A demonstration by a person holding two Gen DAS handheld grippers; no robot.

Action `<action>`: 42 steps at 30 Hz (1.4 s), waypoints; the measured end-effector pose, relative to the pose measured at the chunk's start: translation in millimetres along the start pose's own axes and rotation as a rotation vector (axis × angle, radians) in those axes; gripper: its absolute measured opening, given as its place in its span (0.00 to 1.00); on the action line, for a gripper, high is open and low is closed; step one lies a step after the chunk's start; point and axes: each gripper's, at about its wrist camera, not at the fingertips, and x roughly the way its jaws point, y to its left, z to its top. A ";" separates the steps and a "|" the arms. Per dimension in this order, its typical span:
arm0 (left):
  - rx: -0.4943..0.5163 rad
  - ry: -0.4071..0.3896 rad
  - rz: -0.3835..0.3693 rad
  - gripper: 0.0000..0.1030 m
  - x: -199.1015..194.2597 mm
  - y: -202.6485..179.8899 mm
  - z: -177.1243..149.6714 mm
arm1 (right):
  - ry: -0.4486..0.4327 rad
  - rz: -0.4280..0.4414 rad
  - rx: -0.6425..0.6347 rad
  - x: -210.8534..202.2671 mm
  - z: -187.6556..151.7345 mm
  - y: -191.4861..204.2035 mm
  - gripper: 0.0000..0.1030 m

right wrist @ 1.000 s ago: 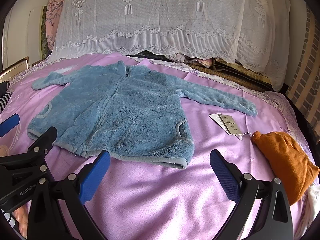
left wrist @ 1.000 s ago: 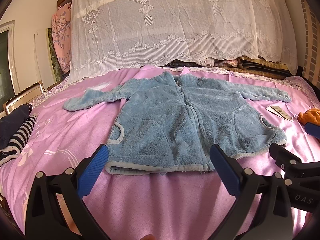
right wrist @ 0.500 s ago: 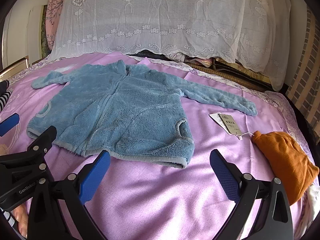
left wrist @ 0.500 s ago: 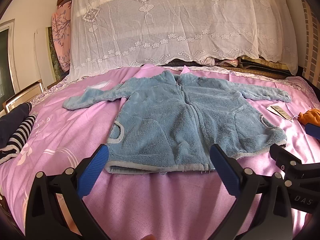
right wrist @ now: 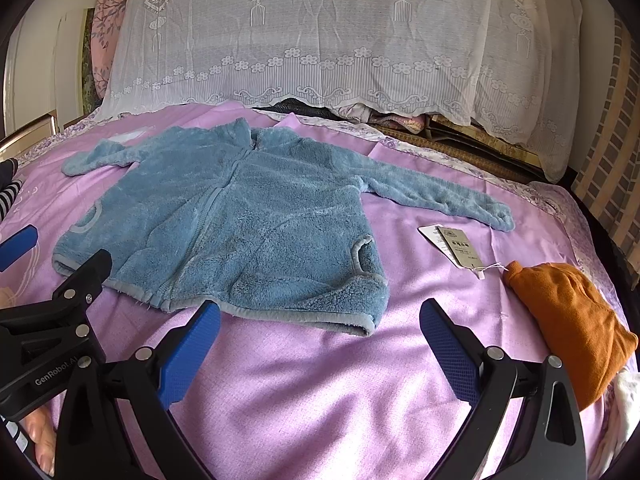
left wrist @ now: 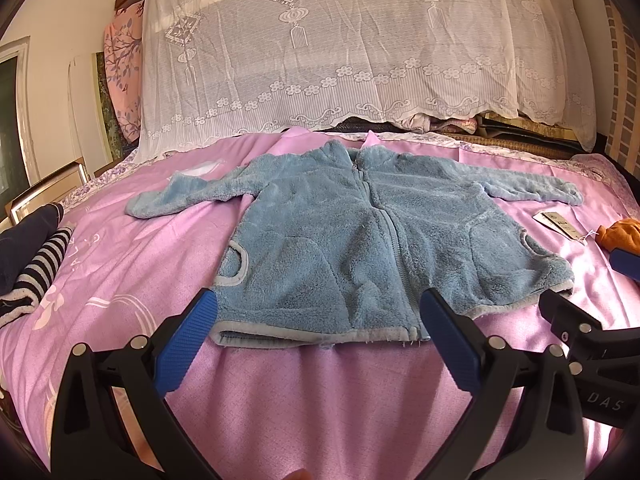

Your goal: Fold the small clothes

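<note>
A small blue fleece jacket (left wrist: 360, 240) (right wrist: 240, 220) lies flat and zipped on the pink bedspread (left wrist: 320, 392) (right wrist: 320, 392), both sleeves spread out to the sides. My left gripper (left wrist: 318, 340) hovers open just in front of the jacket's hem, nothing between its blue pads. Open and empty too, my right gripper (right wrist: 320, 340) sits in front of the hem's right corner. Each gripper's black frame shows at the edge of the other's view.
An orange garment (right wrist: 572, 324) (left wrist: 620, 236) with paper tags (right wrist: 452, 246) lies right of the jacket. Striped and dark clothes (left wrist: 36, 256) sit at the left bed edge. A lace-covered pile (left wrist: 360, 60) fills the far side. Part of a hand (right wrist: 40, 436) shows low left.
Both grippers have barely shifted; the jacket lies as before.
</note>
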 end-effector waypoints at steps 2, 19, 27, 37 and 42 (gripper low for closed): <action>0.000 0.000 0.000 0.96 0.1 0.1 0.4 | 0.001 -0.001 0.000 0.1 0.1 0.1 0.97; -0.078 0.215 -0.148 0.96 53.1 22.6 20.8 | 0.060 0.013 0.022 27.1 7.9 -30.9 0.97; 0.030 0.213 -0.200 0.96 80.5 -14.7 70.7 | 0.083 0.185 0.218 64.5 70.3 -87.6 0.97; 0.239 0.211 -0.235 0.96 141.8 -149.2 124.7 | 0.021 0.351 0.801 140.3 108.7 -219.0 0.97; 0.306 0.181 -0.233 0.96 186.1 -226.2 142.2 | 0.067 0.298 0.991 184.0 65.3 -284.0 0.97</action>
